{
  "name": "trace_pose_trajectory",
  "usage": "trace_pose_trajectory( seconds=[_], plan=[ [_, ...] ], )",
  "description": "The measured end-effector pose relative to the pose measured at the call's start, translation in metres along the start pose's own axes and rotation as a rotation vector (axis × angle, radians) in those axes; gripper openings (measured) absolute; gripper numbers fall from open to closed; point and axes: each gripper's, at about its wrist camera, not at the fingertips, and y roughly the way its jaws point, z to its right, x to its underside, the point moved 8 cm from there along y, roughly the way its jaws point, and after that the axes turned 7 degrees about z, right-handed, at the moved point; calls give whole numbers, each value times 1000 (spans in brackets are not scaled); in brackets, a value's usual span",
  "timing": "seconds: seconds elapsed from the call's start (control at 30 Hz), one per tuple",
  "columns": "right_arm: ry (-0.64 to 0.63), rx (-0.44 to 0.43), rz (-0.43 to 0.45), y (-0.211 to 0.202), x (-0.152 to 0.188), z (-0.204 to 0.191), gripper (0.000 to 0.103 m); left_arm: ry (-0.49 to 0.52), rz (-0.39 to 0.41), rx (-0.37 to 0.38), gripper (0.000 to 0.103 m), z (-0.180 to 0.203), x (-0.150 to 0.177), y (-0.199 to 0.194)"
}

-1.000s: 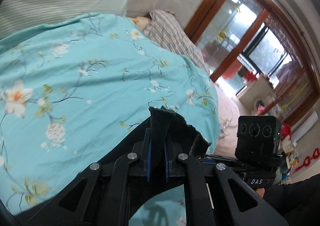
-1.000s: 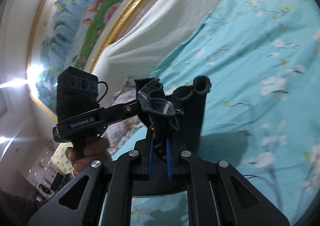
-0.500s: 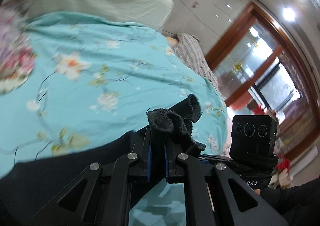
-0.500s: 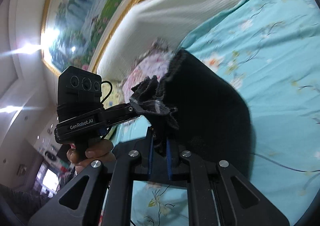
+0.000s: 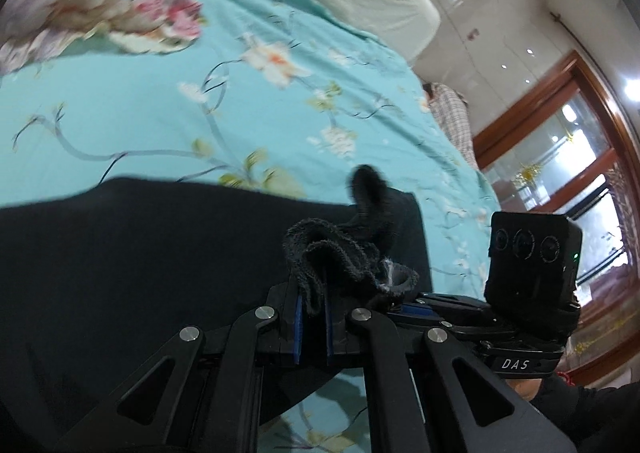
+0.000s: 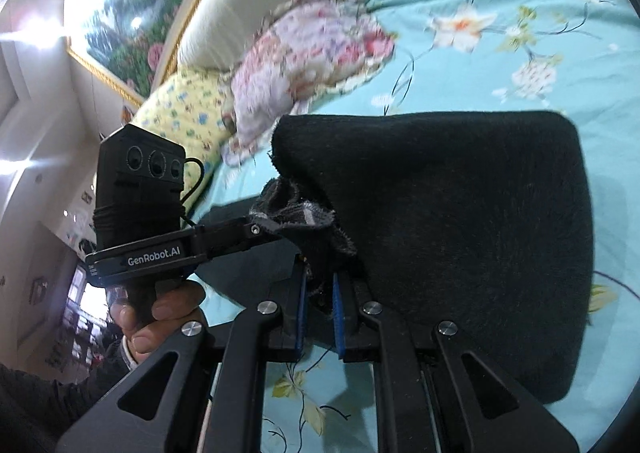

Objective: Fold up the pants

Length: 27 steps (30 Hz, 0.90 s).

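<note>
Left gripper (image 5: 311,319) and right gripper (image 6: 320,317) both clamped on bunched edge of black pants (image 6: 460,221), draped over bed (image 5: 140,121) middle. Lower evenly, align edges, release together.

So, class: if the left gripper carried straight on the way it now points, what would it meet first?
Probably the black pants themselves: the left gripper, shut on a bunched edge, points down over the spread cloth. Beyond lies the turquoise floral bedspread. Depth is unclear through the fisheye.
</note>
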Motion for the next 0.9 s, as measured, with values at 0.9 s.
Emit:
trace_pose_trajectory(
  seconds=[0.9],
  plan=[
    [-109,27,-133,33,35,-27,46,-177,88,-104,36,-55,37,-50]
  ],
)
